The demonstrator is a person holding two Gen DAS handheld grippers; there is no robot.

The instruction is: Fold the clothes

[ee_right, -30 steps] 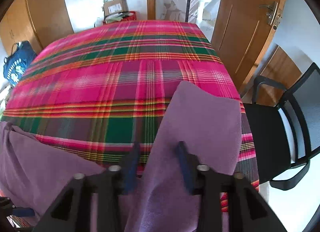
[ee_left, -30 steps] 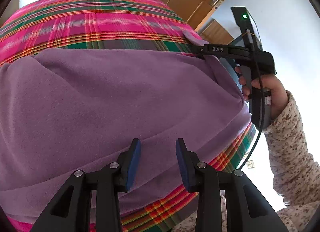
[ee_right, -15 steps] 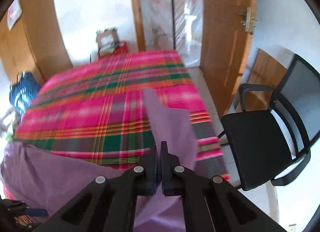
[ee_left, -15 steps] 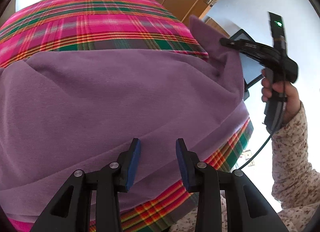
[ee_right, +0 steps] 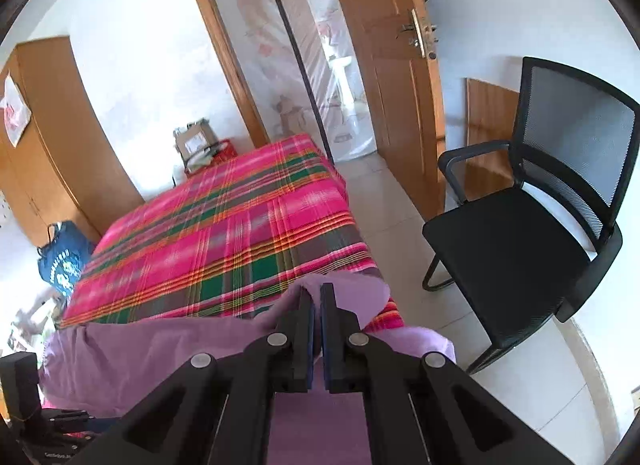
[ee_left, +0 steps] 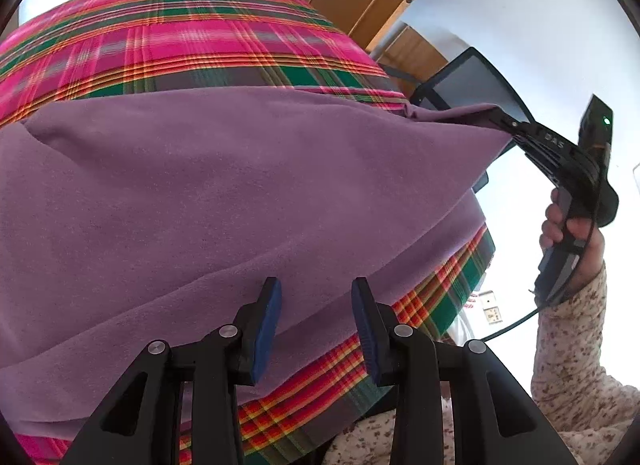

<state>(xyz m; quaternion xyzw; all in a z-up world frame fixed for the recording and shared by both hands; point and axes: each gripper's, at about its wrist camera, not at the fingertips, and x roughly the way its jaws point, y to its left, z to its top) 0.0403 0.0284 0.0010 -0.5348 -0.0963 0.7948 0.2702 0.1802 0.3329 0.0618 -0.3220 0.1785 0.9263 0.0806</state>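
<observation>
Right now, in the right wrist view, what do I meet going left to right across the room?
Wooden wardrobe → blue bag → cardboard box → plaid bedspread → open wooden door → black mesh chair.

— What sort of place is this?
— A home, a bedroom by the look of it; a bed (ee_right: 224,233) under a pink, green and orange plaid cover fills the middle of the room.
— What else says so?
— A tall wooden wardrobe (ee_right: 44,137) stands against the left wall; a wooden door (ee_right: 392,77) with a metal handle hangs open beside a sliding glass door (ee_right: 304,65); the floor (ee_right: 400,201) is pale tile.
— Anything lived-in?
— A cardboard box (ee_right: 194,139) sits past the far end of the bed; a blue bag (ee_right: 60,261) lies by the wardrobe; a black mesh chair (ee_right: 532,233) stands on the tiles to the right.
</observation>
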